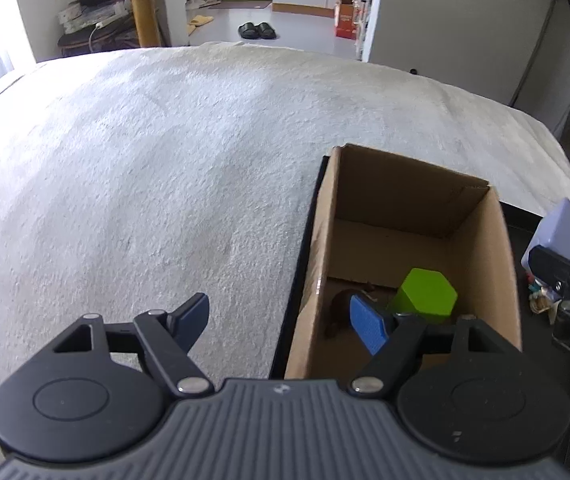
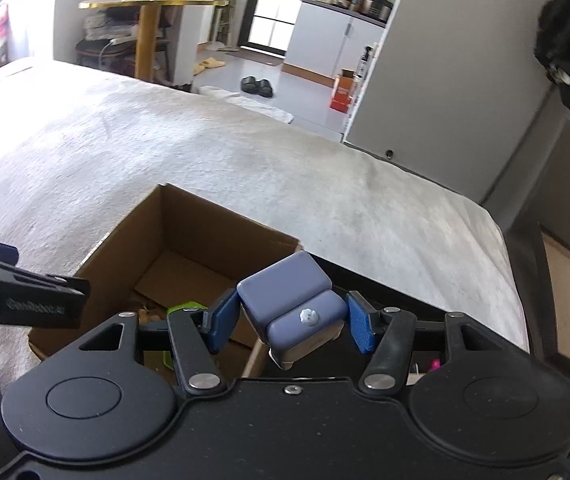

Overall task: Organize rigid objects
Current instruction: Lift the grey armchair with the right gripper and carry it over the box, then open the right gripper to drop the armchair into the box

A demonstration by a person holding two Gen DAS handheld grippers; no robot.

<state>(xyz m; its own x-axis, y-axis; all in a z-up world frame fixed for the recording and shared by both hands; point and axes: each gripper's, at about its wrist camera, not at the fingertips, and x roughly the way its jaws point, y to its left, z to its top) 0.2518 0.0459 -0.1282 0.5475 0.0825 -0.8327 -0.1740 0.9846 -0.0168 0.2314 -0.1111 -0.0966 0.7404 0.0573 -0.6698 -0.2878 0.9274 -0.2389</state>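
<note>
My left gripper (image 1: 281,326) stands open over the near left corner of an open cardboard box (image 1: 405,200). One blue pad is over the blanket, the other over the box's inside, with the box's left wall seen between them. Inside the box lie a green hexagonal block (image 1: 425,292) and a dark brown thing (image 1: 341,304). My right gripper (image 2: 291,324) is shut on a lavender blocky case (image 2: 289,288), held in the air above the box's (image 2: 189,224) right rim. That case (image 1: 561,232) shows at the right edge of the left wrist view.
The box sits on a black board (image 2: 405,284) at the edge of a white fuzzy blanket (image 1: 145,160). A finger of my left gripper (image 2: 25,296) reaches in from the left. Beyond are a gold-topped table (image 2: 145,4), black slippers (image 1: 257,30) and a red carton (image 1: 345,20).
</note>
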